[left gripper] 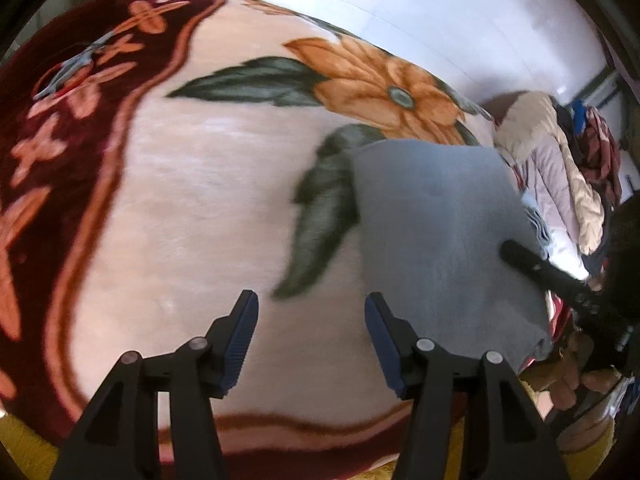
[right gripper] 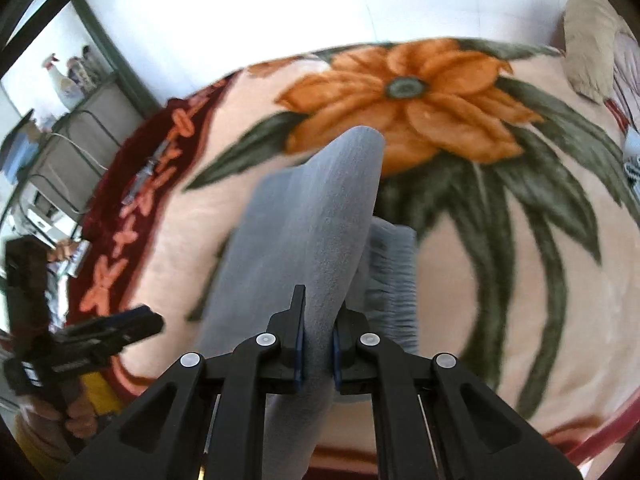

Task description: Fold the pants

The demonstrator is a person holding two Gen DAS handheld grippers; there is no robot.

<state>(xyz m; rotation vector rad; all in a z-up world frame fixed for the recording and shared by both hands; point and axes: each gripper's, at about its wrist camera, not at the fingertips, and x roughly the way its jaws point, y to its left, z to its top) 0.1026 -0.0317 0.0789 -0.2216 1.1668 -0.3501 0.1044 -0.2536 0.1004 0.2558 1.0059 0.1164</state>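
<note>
The grey pants (left gripper: 436,232) lie folded on a peach floral blanket (left gripper: 208,184), right of centre in the left wrist view. My left gripper (left gripper: 310,340) is open and empty, above the blanket just left of the pants. My right gripper (right gripper: 318,344) is shut on a raised fold of the grey pants (right gripper: 304,240), lifting it above the lower layer with the ribbed waistband (right gripper: 394,276). The right gripper (left gripper: 532,264) shows in the left wrist view at the pants' right edge. The left gripper (right gripper: 120,332) shows at the left of the right wrist view.
A pile of clothes and a beige padded jacket (left gripper: 560,168) lie at the blanket's far right. The blanket has a dark red border (left gripper: 60,128). A metal rack (right gripper: 72,136) with bottles stands beyond the bed's left side. A white wall is behind.
</note>
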